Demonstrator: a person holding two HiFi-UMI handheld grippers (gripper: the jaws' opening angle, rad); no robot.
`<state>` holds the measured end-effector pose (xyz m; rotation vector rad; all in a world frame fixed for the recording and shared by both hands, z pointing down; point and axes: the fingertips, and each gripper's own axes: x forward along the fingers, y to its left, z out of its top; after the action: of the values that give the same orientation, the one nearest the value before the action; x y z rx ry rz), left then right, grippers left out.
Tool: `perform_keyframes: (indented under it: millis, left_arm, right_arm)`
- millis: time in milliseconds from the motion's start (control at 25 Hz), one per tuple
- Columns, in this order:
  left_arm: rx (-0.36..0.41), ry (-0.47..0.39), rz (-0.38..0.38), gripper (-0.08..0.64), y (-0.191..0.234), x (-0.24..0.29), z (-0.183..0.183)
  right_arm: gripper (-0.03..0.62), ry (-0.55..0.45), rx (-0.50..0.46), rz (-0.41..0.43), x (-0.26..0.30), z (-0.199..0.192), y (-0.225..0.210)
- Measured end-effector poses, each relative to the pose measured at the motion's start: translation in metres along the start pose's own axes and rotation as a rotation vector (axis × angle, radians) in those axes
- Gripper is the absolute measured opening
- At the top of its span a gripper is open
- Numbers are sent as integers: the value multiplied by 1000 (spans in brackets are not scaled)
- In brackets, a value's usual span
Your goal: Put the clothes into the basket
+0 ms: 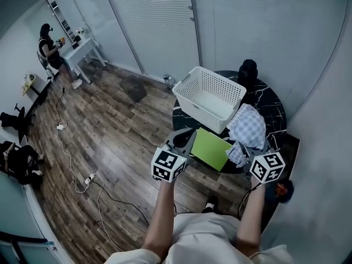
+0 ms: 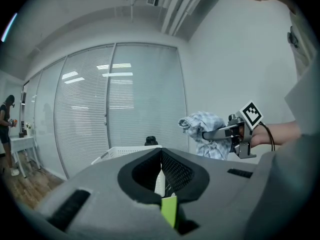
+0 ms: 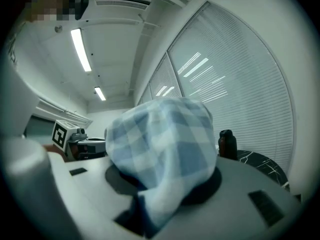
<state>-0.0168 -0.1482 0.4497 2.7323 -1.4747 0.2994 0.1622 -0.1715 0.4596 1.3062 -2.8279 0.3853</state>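
**At the basket's near side: two pieces held, none in yet**

On my left, the left gripper has its jaws together, and its own view shows an edge of the green cloth pinched between them. That piece spreads flat and close to level over the near edge of the table. It looks close to square, so I can't give it a clear long axis. Its free end points away from the jaws, toward my right hand.

Just beyond it stands the white basket. What I can see of its inside is bare, so I judge that nothing has gone in yet. Both pieces are to be carried over the rim and let go.

Further right, the blue-checked cloth is bunched into a lump. Its long axis runs away from me, toward the basket, and a tail hangs down by the jaws. The right gripper is clamped on that cloth, partway closed with fabric filling the gap.
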Motion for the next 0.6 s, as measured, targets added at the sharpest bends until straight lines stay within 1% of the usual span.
perform_keyframes:
  millis: [240,360,520,600]
  left_arm:
    - [-9,37,42,14,5,-2,-16]
    - [-23,42,65,14,8,-5,-22]
    - [-25,43,69,14,13,-7,-26]
    - [-35,51,56,14,16,-5,-31]
  right_arm:
    - [173,12,12,26,5,-9,-6]
    - [173,20,5,44,7,-12,-4]
    - [172,11,-3,54,13,-8,2]
    - [173,14,-11,64,19,-9,5]
